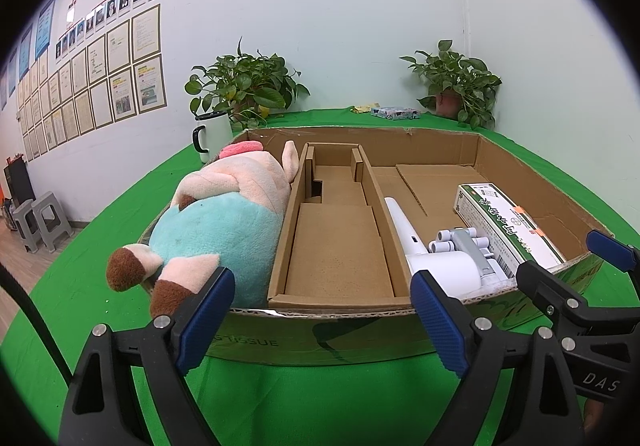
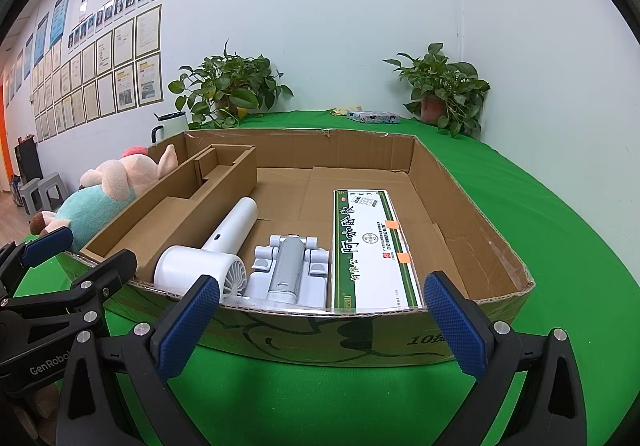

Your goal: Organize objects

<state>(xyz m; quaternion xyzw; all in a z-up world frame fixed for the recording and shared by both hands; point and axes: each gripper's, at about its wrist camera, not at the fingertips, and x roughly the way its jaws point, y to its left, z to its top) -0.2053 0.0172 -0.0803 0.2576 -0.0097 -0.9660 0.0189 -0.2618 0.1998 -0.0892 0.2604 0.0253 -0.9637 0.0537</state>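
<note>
With the left gripper (image 1: pixel 324 320) and right gripper (image 2: pixel 320 326) both spread wide and empty before the cardboard box (image 2: pixel 360 338), where the plush pig (image 1: pixel 224 222) overhangs the left wall, you risk snagging that wall and dragging the box.

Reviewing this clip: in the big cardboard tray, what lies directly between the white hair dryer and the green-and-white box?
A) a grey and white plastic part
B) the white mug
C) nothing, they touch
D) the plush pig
A: in the right wrist view the grey and white plastic part lies between the white hair dryer and the green-and-white box, inside the cardboard tray.
</note>
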